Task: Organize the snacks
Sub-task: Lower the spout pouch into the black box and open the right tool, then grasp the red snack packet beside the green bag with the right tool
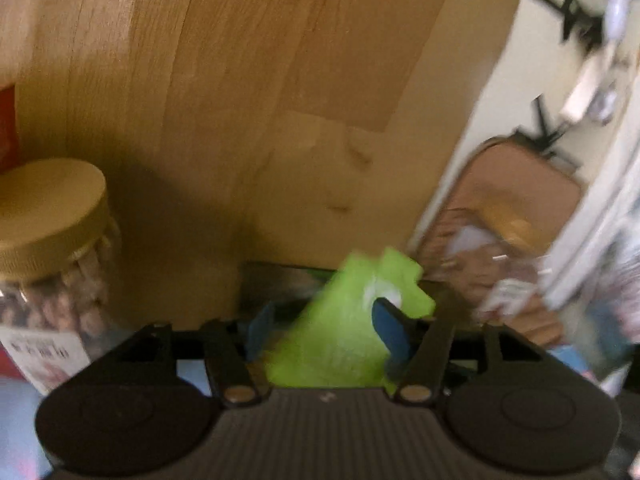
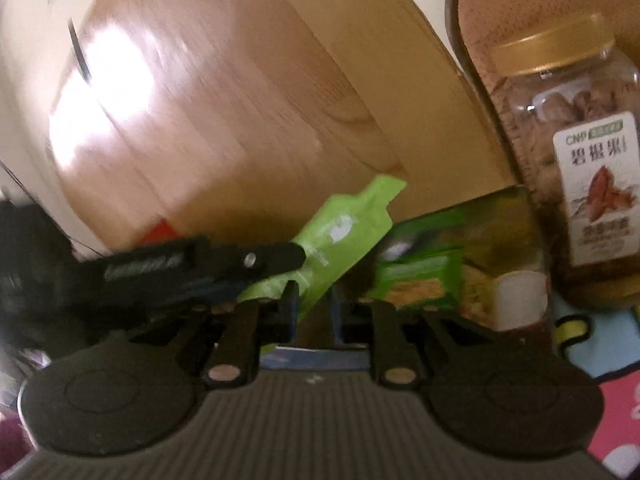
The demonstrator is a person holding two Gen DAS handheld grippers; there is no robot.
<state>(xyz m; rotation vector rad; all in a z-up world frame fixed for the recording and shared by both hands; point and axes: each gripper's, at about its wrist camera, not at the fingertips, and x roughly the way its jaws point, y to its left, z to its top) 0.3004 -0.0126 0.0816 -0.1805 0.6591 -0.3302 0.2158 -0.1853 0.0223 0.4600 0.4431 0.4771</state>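
Holding a lime-green snack pouch [image 2: 340, 240] by its lower end, the right gripper [image 2: 314, 312] had its jaws closed narrowly on the packet, which stood tilted up toward a wooden panel [image 2: 240, 120]. The left gripper [image 1: 320, 328] sat at the same pouch with its blue pads [image 1: 390, 328] apart, the packet between them but seemingly not pinched, though blur made contact hard to judge. A green snack box [image 2: 460, 248] lay just beside the pouch, and a gold-lidded nut jar [image 2: 576, 160] stood at the right on a patterned cloth [image 2: 600, 356]. With only one thin grip on a slippery packet, it could probably swing or slide free. Both grippers pointed somewhat downward, the left reaching across in front of the right.
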